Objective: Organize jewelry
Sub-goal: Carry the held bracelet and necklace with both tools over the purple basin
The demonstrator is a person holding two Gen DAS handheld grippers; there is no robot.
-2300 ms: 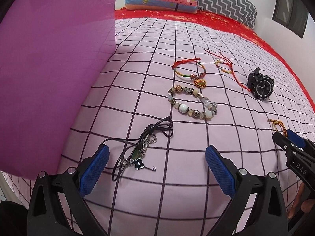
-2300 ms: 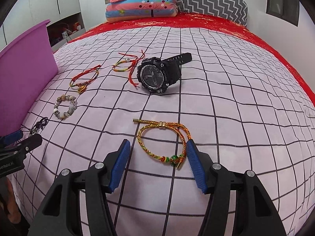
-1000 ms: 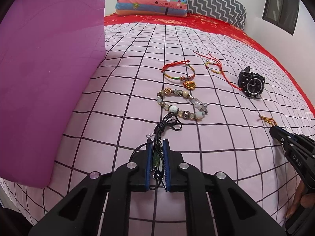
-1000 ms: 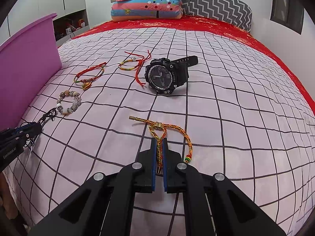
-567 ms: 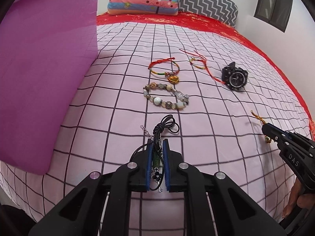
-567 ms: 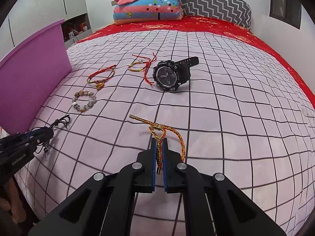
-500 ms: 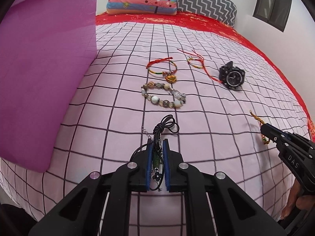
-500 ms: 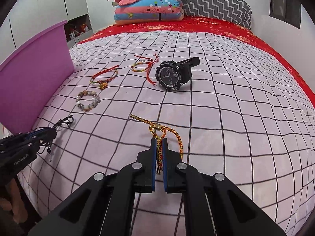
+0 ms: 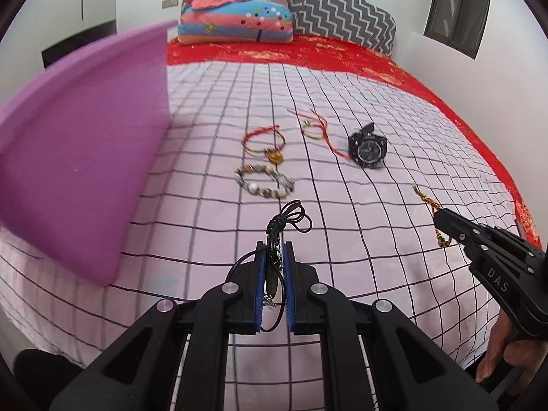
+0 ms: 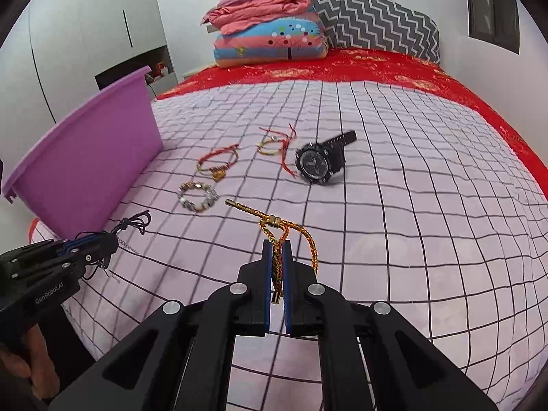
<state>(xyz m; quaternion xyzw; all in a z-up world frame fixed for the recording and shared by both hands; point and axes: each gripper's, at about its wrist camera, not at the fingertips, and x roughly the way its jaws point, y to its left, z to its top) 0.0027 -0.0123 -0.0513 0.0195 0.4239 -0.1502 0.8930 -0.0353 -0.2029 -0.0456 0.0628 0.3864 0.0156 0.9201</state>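
My left gripper (image 9: pixel 273 250) is shut on a black cord necklace (image 9: pixel 289 217) with small charms and holds it above the bed. My right gripper (image 10: pixel 277 246) is shut on a gold braided bracelet (image 10: pixel 274 226), also lifted; it shows in the left wrist view (image 9: pixel 428 202) too. On the pink checked bedspread lie a beaded bracelet (image 9: pixel 263 183), a red string bracelet with a gold charm (image 9: pixel 263 144), a thin red-and-yellow string bracelet (image 9: pixel 313 128) and a black watch (image 9: pixel 367 147). A purple bin (image 9: pixel 78 157) stands at the left.
Folded blankets (image 10: pixel 270 34) and a chevron pillow (image 10: pixel 376 20) sit at the head of the bed on a red cover (image 10: pixel 376 65). The bed's front edge is just below both grippers. A white wardrobe (image 10: pixel 68 34) stands beyond the bin.
Both grippers closed on their pieces, the necklace and the gold bracelet, and have since lifted them up and back from the bedspread. The other jewelry has not moved.
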